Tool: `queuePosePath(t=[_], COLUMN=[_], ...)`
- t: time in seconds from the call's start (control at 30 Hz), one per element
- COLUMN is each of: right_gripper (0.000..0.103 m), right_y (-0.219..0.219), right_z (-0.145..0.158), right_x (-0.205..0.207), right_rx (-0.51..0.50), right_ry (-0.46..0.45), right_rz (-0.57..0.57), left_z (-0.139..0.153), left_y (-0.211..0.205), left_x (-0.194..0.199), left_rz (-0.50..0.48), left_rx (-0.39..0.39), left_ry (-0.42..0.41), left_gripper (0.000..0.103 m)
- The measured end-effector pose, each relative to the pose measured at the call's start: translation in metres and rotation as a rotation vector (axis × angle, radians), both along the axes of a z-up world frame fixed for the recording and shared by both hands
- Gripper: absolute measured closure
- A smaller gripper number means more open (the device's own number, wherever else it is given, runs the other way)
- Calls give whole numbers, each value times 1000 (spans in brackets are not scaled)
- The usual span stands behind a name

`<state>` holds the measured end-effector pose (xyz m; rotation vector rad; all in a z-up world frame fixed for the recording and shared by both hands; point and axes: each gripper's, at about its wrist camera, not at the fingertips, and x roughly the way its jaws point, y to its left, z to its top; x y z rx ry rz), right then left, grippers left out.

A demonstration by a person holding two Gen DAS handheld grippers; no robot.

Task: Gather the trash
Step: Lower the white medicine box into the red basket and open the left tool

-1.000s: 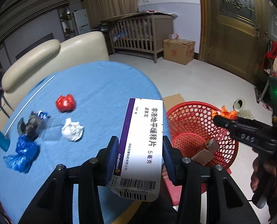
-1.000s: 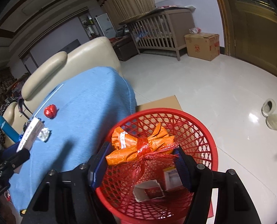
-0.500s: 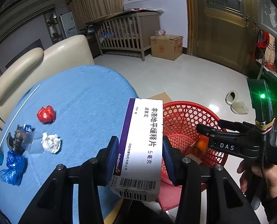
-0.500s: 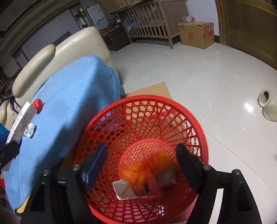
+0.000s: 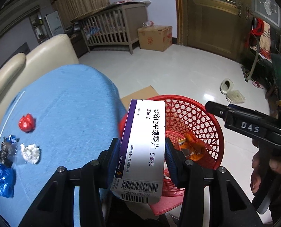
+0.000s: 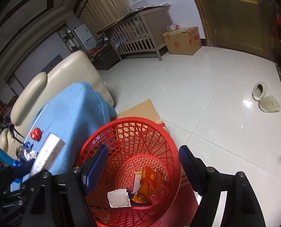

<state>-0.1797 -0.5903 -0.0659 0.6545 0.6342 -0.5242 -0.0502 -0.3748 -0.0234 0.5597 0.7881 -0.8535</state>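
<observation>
My left gripper [image 5: 142, 158] is shut on a white and purple medicine box [image 5: 143, 147], held beside the near rim of the red mesh basket [image 5: 203, 113]. My right gripper [image 6: 142, 168] is open and empty above the red basket [image 6: 110, 132]. An orange wrapper [image 6: 147, 187] and a white scrap [image 6: 119, 198] lie on the basket's bottom. On the blue table [image 5: 68, 109] lie a red wad [image 5: 26, 123], a white paper wad [image 5: 30, 153], a dark foil wad [image 5: 6, 151] and a blue wrapper [image 5: 4, 179].
A flat cardboard sheet [image 6: 140, 109] lies under the basket on the white tile floor. A cream sofa [image 5: 36, 60] stands behind the table. A crib [image 5: 112, 28], a cardboard box [image 5: 155, 37] and slippers [image 5: 231, 90] are farther off.
My right gripper opened and the orange wrapper fell into the basket. My left gripper carried the medicine box toward the basket.
</observation>
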Motion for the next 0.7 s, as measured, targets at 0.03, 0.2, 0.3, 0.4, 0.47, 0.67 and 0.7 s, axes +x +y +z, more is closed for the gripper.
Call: queuePosePath(t=[0.03, 0.2, 0.3, 0.4, 0.47, 0.67, 0.7], right_gripper=[23, 23, 23, 23, 23, 23, 23], right_y=[-1, 1, 3, 8, 12, 40, 47], right_z=[1, 4, 8, 10, 12, 23, 25], right_x=[-2, -3, -3, 0, 2, 21, 25], right_rx=[1, -5, -13, -16, -20, -47, -53], right_ry=[-4, -5, -2, -2, -3, -6, -5], right_rz=[-5, -4, -3, 2, 14, 92, 107], left_z=[-2, -13, -7, 2, 8, 12, 11], left_y=[-4, -14, -4, 14, 32, 93, 109], left_x=[1, 14, 19, 27, 32, 46, 49], left_rz=[-3, 14, 34, 73, 108, 234, 268], left_rx=[5, 25, -8, -49, -71, -120, -122], left_ry=[6, 66, 70, 65, 58, 61, 58], left_gripper=[54, 27, 27, 27, 27, 27, 27])
